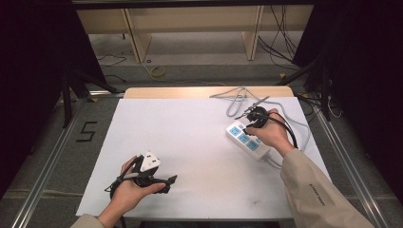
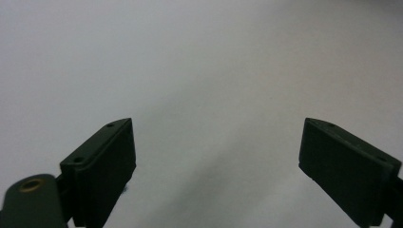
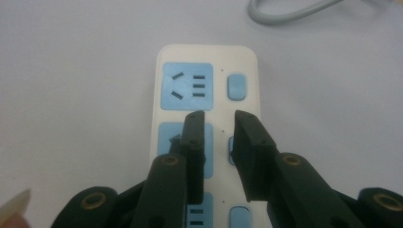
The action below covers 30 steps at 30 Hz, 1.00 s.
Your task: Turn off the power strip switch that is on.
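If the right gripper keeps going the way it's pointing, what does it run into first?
Most likely the power strip: the right gripper hangs just above it, jaws slightly apart over the middle socket and its switch. How much of a gap remains is unclear.

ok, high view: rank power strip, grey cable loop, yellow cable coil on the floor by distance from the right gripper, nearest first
1. power strip: directly under the right gripper, right side of the table.
2. grey cable loop: just behind it, near the table's far edge.
3. yellow cable coil: on the floor beyond the table.
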Each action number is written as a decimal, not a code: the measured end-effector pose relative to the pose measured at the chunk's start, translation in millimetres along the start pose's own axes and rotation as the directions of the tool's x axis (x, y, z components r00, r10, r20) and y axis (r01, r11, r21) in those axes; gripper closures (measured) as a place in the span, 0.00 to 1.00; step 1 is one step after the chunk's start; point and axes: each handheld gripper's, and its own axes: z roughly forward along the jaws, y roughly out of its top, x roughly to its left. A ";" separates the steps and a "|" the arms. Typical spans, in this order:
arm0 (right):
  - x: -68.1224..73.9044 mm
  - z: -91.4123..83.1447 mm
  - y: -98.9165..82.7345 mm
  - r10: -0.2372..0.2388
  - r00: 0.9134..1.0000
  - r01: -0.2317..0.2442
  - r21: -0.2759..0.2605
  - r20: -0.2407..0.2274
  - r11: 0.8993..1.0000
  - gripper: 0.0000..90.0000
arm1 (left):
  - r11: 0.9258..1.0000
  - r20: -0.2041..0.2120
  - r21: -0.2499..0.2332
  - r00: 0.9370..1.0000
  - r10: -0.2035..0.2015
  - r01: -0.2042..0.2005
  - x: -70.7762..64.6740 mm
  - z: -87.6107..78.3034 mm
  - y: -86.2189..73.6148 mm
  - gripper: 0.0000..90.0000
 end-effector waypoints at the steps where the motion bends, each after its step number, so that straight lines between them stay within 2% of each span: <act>1: 0.7 -0.9 -1.0 0.004 1.000 -0.004 -0.012 0.000 1.000 0.80 | 1.000 0.000 0.000 1.000 0.000 0.000 0.0 0.0 0.0 0.13; 12: 8.6 -17.0 -18.2 0.024 0.999 -0.026 -0.127 -0.024 0.992 0.64 | 1.000 -0.005 0.000 1.000 -0.003 0.003 0.5 -0.1 -0.2 0.13; 21: 19.4 -29.4 -33.2 0.013 0.999 -0.021 -0.175 -0.048 0.984 0.56 | 1.000 -0.006 0.001 1.000 -0.007 0.007 0.7 0.2 -0.2 0.13; 30: 31.0 -37.3 -48.1 0.010 0.998 -0.025 -0.232 -0.067 0.972 0.51 | 1.000 -0.008 0.002 1.000 -0.008 0.008 1.0 0.1 -0.4 0.13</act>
